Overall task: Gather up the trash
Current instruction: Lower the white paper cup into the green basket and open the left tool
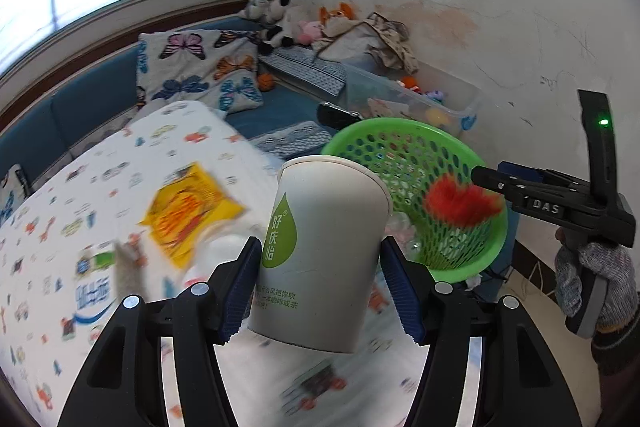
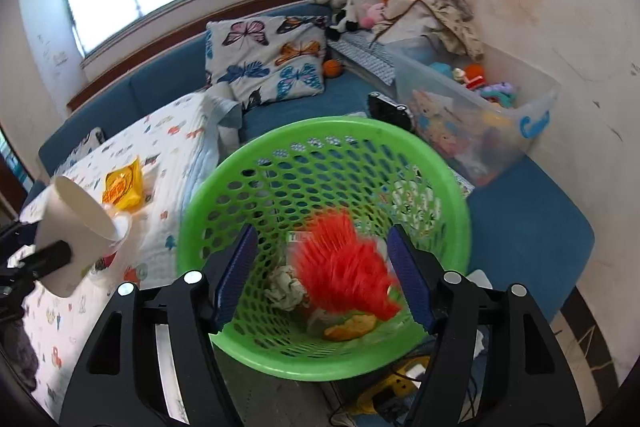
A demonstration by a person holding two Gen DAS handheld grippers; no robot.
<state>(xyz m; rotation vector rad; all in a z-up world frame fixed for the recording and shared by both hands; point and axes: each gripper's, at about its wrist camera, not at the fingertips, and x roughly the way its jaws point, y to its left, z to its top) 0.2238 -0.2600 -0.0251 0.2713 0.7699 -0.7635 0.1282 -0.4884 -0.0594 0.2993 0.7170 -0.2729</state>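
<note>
My left gripper (image 1: 320, 283) is shut on a white paper cup (image 1: 324, 251) with a green drop logo, held above the patterned bed cover; the cup also shows in the right wrist view (image 2: 76, 227). A green perforated basket (image 1: 448, 151) stands to the right of it. My right gripper (image 2: 322, 275) is open above the basket (image 2: 280, 163). A red fluffy item (image 2: 344, 267), blurred, is in the air between the right fingers over the basket; it also shows in the left wrist view (image 1: 460, 201). Crumpled paper (image 2: 286, 287) and other scraps lie in the basket.
A yellow snack wrapper (image 1: 192, 211) and a blue-green packet (image 1: 94, 283) lie on the bed cover (image 1: 80, 187). A butterfly pillow (image 2: 268, 55), plush toys (image 2: 348, 3) and a clear toy bin (image 2: 480, 107) sit on the blue sofa. Cables lie on the floor (image 2: 400, 387).
</note>
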